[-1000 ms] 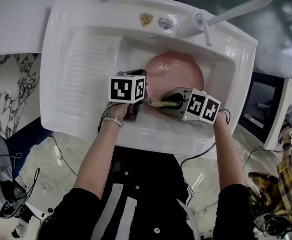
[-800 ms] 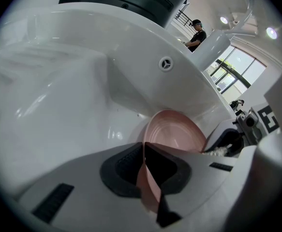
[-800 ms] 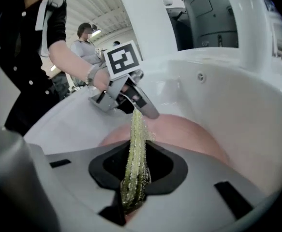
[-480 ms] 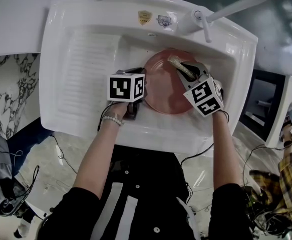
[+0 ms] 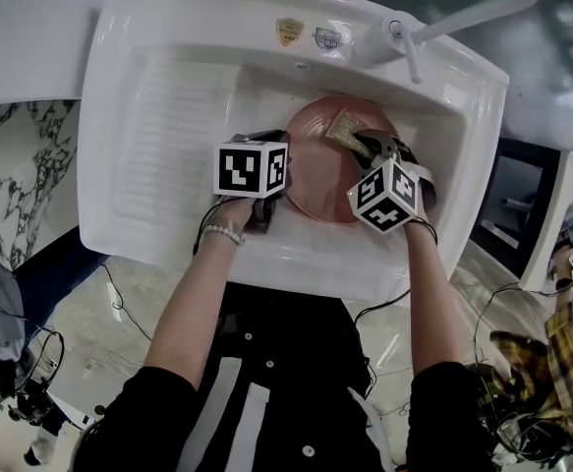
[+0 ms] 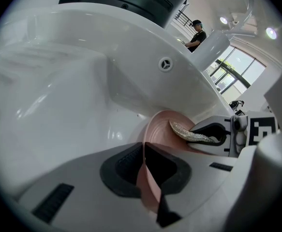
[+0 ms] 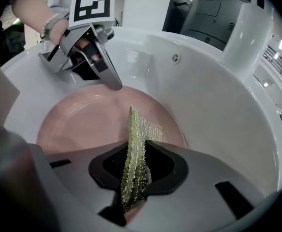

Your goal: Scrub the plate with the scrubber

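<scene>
Right gripper (image 7: 136, 175): jaws closed on the scrubber (image 7: 140, 129), a thin green-gold mesh pad. It is pinched along its near edge, and the free part stands out past the tips. Left gripper (image 6: 148, 178): jaws nearly together, clamped on the rim of the pink plate (image 7: 82, 124), which runs edge-on between the pads.

Risks, as judged:
- The scrubber is limp and held by a narrow strip. A hard stroke could drag it out of the jaws, or fold it so that the jaw tips, not the mesh, scrape the plate.
- The plate is held at one point on its rim only. Sideways force from scrubbing could pivot it or slip it from the left pads against the sink (image 5: 168, 116) wall.
- The two grippers work near each other, so a stroke toward the left could knock them together.

Position: the scrubber's free end lies on the plate's far-right part, just ahead of the right jaws and apparently touching the surface. The left gripper holds the opposite, left rim. The plate sits in the round basin of the white sink — whether flat on the floor cannot be told.
</scene>
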The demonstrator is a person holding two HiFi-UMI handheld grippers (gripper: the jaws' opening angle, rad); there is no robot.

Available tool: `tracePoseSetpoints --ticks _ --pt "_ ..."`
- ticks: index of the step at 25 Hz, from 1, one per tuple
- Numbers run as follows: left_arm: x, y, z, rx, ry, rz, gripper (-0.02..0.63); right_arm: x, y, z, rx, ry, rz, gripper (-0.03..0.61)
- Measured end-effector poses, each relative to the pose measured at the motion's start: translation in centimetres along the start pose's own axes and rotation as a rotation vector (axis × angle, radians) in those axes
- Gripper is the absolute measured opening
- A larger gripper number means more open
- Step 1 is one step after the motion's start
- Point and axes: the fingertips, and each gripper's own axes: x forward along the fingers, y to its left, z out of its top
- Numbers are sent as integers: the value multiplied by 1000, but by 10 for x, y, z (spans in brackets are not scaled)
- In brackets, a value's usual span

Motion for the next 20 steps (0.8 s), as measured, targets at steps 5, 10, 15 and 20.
tracePoseSetpoints --ticks 5,10,15,20 --pt "0 0 0 0 -2 -2 17 -8 19 -7 -29 35 80 77" --pt "-1 0 0 3 -1 -1 17 -22 45 -14 -7 51 208 77" --pt "0 0 1 4 -2 0 17 -32 75 -16 -17 69 329 77" --pt "0 0 0 5 -2 0 17 -48 112 -15 -54 62 518 77"
